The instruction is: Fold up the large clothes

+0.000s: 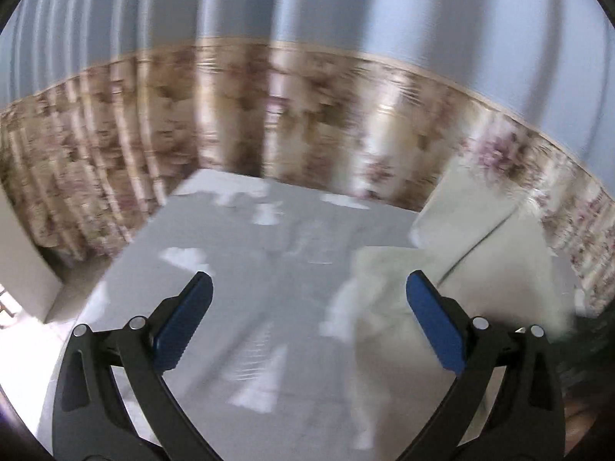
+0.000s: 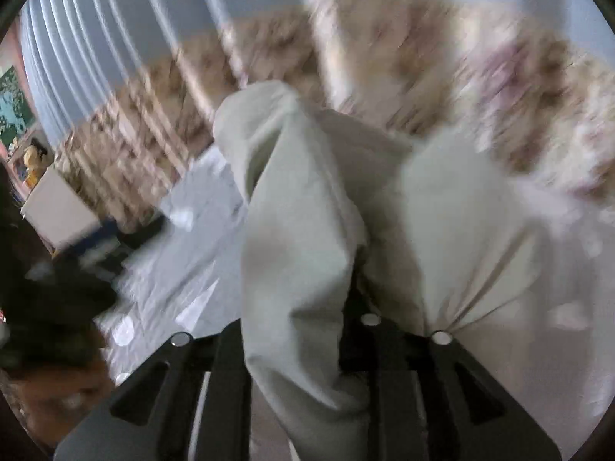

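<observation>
A curtain (image 1: 269,123) with a pale blue upper part and a floral brown lower band is seen across the whole background of both views, much blurred. Below it, a bed covered by a grey sheet with white patches (image 1: 238,269) is spread out, its far edge meeting the curtain. A pale greenish-white garment (image 2: 307,230) is seen bunched and lifted above the bed; in the left wrist view it is found at the right side (image 1: 461,238), one part raised towards the curtain and another part trailing down onto the sheet. In the right wrist view, the garment is draped over the front of the right tongs (image 2: 346,326), whose fingertips are hidden under the cloth; folds are gathered tightly where the fabric enters them, so the garment is taken to be clamped there. The left tongs (image 1: 309,322) are held spread wide over the sheet, with nothing between the blue pads (image 1: 184,322); the garment's edge is seen just behind the right-hand pad, though contact cannot be judged.
</observation>
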Demonstrator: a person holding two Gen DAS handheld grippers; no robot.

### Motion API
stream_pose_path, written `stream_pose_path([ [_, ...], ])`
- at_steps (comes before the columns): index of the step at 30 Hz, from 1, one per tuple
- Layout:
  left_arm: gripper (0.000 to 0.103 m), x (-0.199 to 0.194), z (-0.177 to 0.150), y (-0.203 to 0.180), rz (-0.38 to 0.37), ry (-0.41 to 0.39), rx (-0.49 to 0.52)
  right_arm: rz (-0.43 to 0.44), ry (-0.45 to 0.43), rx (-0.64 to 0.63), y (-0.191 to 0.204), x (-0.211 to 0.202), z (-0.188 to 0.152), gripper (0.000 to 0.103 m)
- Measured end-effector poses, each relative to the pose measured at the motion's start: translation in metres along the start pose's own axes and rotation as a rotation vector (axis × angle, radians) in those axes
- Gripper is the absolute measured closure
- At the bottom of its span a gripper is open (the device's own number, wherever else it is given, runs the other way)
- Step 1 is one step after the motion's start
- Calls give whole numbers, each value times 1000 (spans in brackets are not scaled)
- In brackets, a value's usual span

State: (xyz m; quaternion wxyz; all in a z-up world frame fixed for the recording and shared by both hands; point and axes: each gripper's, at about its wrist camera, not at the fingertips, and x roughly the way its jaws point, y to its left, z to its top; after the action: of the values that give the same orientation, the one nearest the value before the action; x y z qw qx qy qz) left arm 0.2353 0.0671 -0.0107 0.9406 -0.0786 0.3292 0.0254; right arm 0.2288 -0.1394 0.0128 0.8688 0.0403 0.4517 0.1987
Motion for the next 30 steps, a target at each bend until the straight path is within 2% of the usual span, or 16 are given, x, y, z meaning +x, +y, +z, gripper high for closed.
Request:
stream_pose_path([
  [1, 3, -4, -2, 12, 11, 4, -8, 31, 43, -4, 8, 23, -9, 69],
  [3, 3, -9, -5, 27, 34, 13, -9, 53, 47, -11, 18, 37, -18, 59],
  [4, 3, -14, -6, 34, 33, 16, -10, 73, 37, -11, 21, 32, -19, 40],
  [5, 3, -20, -6, 38, 31, 10, -7, 129, 18, 9, 22, 18, -18, 26],
  [7, 3, -29, -7, 39, 29, 4, 7, 213, -38, 21, 22, -17, -14, 17],
  [10, 3, -43, -13, 25, -55, 14, 12, 254, -192, 8, 6, -93, -13, 5],
  [12, 3, -50, -21, 1, -128, 31, 42, 231, -269, 19, -15, -130, -21, 2],
  [14, 3, -53, -31, -26, -170, 41, 88, 125, -286, 24, -37, -146, -28, 2],
  [16, 3, -53, -42, -52, -209, 57, 123, 35, -260, 39, -64, -145, -40, 2],
  [20, 5, -20, -73, -95, -192, 138, 212, 12, -194, 105, -101, -128, -59, 2],
  [21, 23, -9, -81, -98, -168, 164, 235, 6, -188, 107, -105, -124, -63, 2],
  [22, 29, 9, -95, -99, -144, 209, 255, -1, -181, 106, -108, -120, -67, 2],
  [24, 30, 26, -112, -89, -135, 240, 227, -14, -163, 91, -110, -109, -67, 2],
  [26, 28, 26, -121, -73, -96, 206, 204, -48, -137, 76, -115, -97, -67, 2],
  [28, 28, 18, -121, -60, -121, 183, 166, -70, -127, 46, -119, -89, -65, 2],
  [30, 20, 3, -112, -52, -115, 151, 153, -77, -138, 33, -116, -88, -62, 2],
])
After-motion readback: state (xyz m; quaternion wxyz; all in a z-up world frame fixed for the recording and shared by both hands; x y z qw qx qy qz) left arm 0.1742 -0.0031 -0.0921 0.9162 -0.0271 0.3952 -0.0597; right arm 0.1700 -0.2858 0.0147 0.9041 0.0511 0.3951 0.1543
